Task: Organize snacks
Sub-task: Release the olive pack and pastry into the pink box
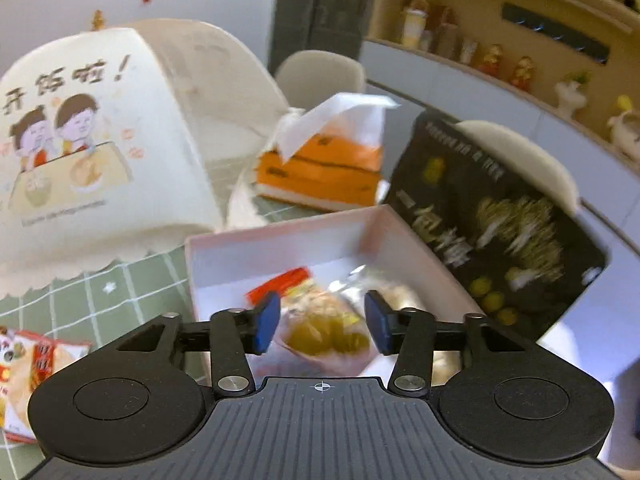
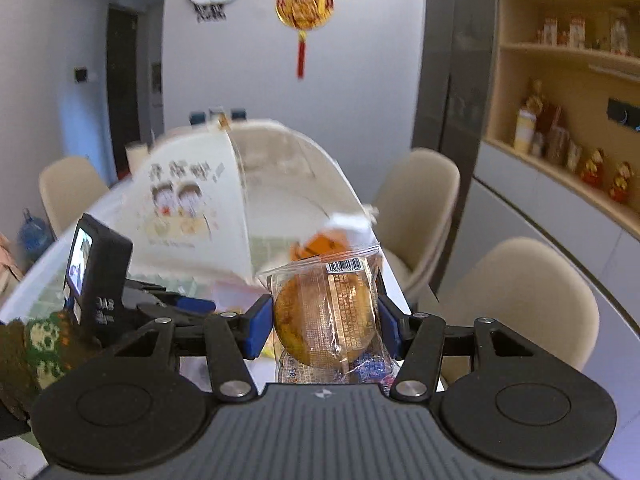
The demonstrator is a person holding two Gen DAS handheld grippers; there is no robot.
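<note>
A pale pink open box (image 1: 280, 236) lies on the green checked tablecloth and holds wrapped snacks, among them a packet with yellow-green pieces (image 1: 326, 330) and a red-edged wrapper. My left gripper (image 1: 322, 322) hovers open over the box, its blue pads either side of that packet, not touching it. A black box lid with noodle print (image 1: 500, 220) leans at the box's right side. My right gripper (image 2: 326, 320) is shut on a clear-wrapped round pastry (image 2: 324, 316), held up in the air. The left gripper's body (image 2: 104, 276) shows at the left of the right wrist view.
A white dome food cover with cartoon children (image 1: 92, 136) stands left of the box. An orange tissue pack (image 1: 320, 164) lies behind it. A red snack packet (image 1: 32, 360) lies at the near left. Beige chairs (image 2: 520, 300) stand by the table's right side.
</note>
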